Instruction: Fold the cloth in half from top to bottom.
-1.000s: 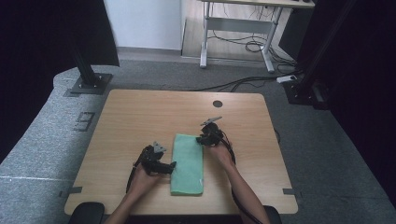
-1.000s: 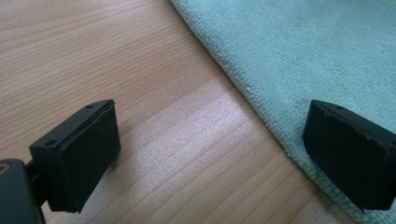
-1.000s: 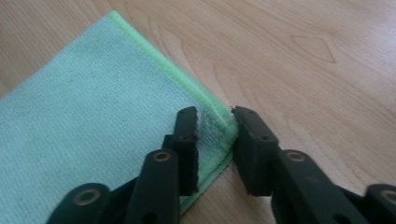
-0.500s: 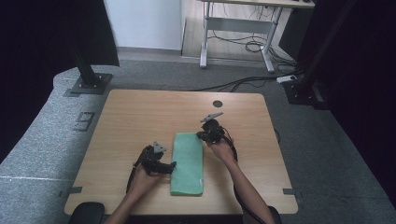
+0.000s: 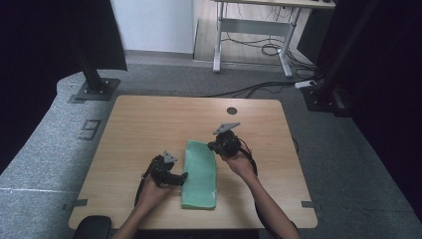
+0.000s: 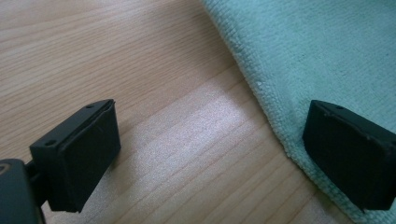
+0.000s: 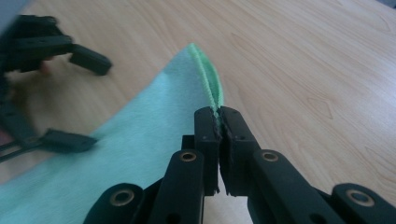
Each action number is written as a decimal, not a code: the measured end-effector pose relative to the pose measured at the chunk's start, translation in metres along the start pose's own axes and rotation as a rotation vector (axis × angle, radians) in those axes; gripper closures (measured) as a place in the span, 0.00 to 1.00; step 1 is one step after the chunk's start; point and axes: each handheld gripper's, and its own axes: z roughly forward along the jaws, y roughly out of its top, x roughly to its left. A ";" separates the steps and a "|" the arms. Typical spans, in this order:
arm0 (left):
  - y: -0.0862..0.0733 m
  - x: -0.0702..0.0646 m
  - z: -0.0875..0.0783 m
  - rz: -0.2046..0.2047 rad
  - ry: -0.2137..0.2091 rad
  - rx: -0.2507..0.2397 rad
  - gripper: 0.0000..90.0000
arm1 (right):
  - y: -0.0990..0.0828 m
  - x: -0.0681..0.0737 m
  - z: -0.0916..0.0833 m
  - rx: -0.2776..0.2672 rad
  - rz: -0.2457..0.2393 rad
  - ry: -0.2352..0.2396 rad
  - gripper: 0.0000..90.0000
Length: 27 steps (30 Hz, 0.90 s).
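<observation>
Mid-fold: the right hand-held gripper (image 7: 218,122) pinches the green towel's (image 5: 200,172) edge, the left hand-held gripper (image 6: 210,154) gapes released; next, carry that edge across.

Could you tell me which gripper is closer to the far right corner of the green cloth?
Right. The right gripper is pinching the green cloth at that edge; the left gripper sits open by its left edge.

Camera layout: one overhead, two gripper-mounted.
High view looks forward and down on the bench (image 5: 149,124); both gripper views sit close, sharing the green cloth (image 6: 327,56).
</observation>
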 end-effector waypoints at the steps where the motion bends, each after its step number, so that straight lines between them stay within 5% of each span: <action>1: 0.000 0.000 0.000 0.000 0.000 0.000 0.05 | -0.001 0.003 -0.003 -0.004 -0.007 0.005 0.95; 16: 0.000 0.000 0.000 -0.002 0.002 -0.001 0.05 | -0.018 0.039 -0.042 -0.038 -0.075 0.061 0.95; 27: 0.000 0.000 0.000 -0.003 0.004 0.000 0.05 | -0.040 0.058 -0.050 -0.019 -0.078 0.112 0.95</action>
